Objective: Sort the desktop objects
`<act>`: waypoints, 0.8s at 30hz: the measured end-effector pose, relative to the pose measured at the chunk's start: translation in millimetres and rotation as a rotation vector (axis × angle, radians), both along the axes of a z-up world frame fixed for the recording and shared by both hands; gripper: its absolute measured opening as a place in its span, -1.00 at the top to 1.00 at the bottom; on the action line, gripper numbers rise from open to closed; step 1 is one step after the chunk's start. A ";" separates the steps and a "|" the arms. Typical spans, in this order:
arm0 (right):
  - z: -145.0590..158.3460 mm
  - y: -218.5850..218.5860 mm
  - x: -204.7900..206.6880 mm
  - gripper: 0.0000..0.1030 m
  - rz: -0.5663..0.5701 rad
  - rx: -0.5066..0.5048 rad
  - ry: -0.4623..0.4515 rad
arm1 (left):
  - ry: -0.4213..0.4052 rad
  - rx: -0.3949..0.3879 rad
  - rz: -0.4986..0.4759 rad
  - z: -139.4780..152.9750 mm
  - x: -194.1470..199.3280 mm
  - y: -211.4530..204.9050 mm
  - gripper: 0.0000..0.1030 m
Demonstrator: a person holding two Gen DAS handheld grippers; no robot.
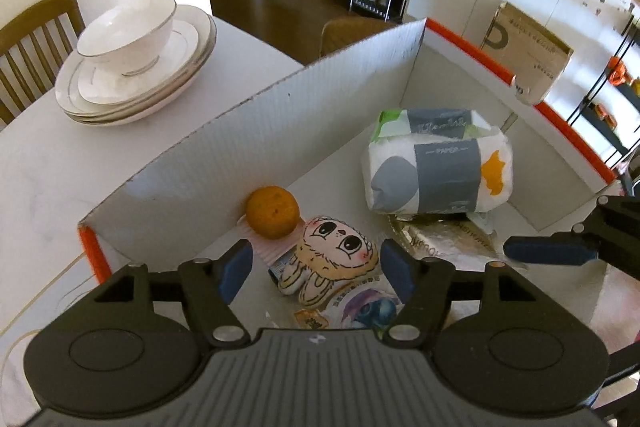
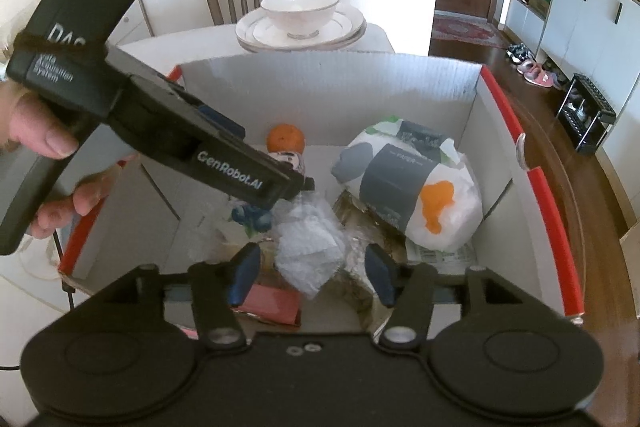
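Jaws of left gripper (image 1: 316, 267) and right gripper (image 2: 312, 269) are spread, empty; the flat cartoon-rabbit pouch (image 1: 332, 259) partly hides printed packets, lower centre.

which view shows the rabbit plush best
The left wrist view. There the rabbit plush lies in full sight inside the white box, face up, beside the orange, between the open jaws of the left gripper. In the right wrist view the left gripper's body covers it; only a sliver of its face shows.

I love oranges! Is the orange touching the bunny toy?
Cannot tell. In the left wrist view the orange sits right beside the bunny toy, edges meeting, but no plain contact or gap shows.
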State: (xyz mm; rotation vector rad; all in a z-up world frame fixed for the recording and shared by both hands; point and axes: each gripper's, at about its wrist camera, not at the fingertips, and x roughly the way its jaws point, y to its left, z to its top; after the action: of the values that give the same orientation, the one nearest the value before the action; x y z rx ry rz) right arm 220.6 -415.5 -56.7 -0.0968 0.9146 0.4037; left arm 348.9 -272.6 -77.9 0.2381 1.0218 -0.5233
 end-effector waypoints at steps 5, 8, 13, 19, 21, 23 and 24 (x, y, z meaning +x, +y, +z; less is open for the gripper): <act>9.8 -0.6 -7.8 -0.25 0.007 0.003 -0.028 | -0.036 -0.042 0.015 15.5 -10.7 10.9 -0.36; 15.3 -2.2 -12.7 -0.26 0.006 0.015 -0.037 | -0.054 -0.072 0.030 24.8 -16.2 18.4 -0.36; 24.2 -3.8 -20.4 -0.32 -0.004 0.032 -0.053 | -0.126 -0.100 0.053 42.1 -33.2 30.4 -0.36; 33.5 -4.3 -31.0 -0.40 -0.023 0.057 -0.073 | -0.177 -0.119 0.060 58.2 -55.0 42.9 -0.36; 36.4 -4.3 -34.6 -0.42 -0.030 0.062 -0.083 | -0.194 -0.120 0.056 62.0 -63.3 47.3 -0.36; 38.8 -4.2 -37.8 -0.43 -0.036 0.067 -0.090 | -0.219 -0.115 0.058 65.9 -72.7 51.8 -0.36; 40.5 -5.6 -40.0 -0.44 -0.040 0.072 -0.094 | -0.231 -0.113 0.056 67.9 -76.7 54.1 -0.36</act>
State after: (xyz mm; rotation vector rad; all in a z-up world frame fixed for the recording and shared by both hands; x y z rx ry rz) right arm 180.6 -421.1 -16.2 -0.0315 0.8074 0.3910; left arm 272.2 -218.5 -10.0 0.1643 0.7701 -0.4886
